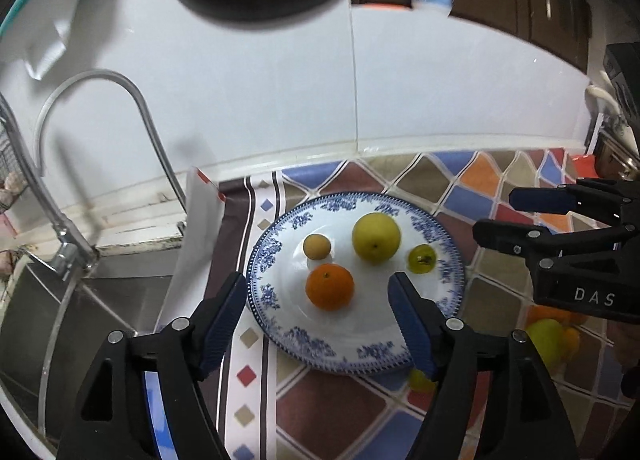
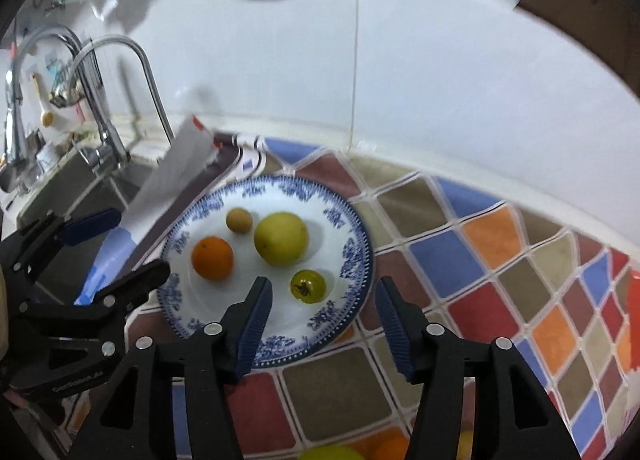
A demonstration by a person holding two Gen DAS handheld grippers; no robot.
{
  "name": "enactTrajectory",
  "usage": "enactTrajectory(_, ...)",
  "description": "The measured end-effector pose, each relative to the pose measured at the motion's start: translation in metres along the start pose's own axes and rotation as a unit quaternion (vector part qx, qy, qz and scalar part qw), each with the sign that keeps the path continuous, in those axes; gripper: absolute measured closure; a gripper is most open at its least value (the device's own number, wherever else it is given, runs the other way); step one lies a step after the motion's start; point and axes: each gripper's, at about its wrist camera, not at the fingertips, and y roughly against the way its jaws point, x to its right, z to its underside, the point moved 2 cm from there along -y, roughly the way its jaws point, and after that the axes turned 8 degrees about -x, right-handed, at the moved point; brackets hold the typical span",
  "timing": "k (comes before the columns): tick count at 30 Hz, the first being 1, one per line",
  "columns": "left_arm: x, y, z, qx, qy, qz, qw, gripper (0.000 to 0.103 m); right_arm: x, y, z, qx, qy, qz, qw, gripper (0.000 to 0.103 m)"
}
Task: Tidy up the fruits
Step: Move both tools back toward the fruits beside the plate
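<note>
Fingers on the left gripper (image 1: 316,292) are spread wide with nothing in them, straddling the orange (image 1: 329,286) on the blue-rimmed plate (image 1: 276,248), probably lining up a grab. Right wrist view: right gripper (image 2: 322,300) gapes empty too, above 4 fruits, patchwork tile counter (image 2: 472,260), sink at left.
</note>
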Motion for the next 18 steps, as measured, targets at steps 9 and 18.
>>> enactTrajectory(9,0.01,0.057,0.019,0.044,-0.017,-0.014,0.9988,0.021,-0.015,0.065,0.032,0.07,0.012,0.049,0.996,0.038)
enactTrajectory(18,0.021,0.091,0.046,0.078,-0.02,-0.027,0.9964,0.018,-0.026,0.103,0.067,0.109,0.012,0.065,0.992,0.032)
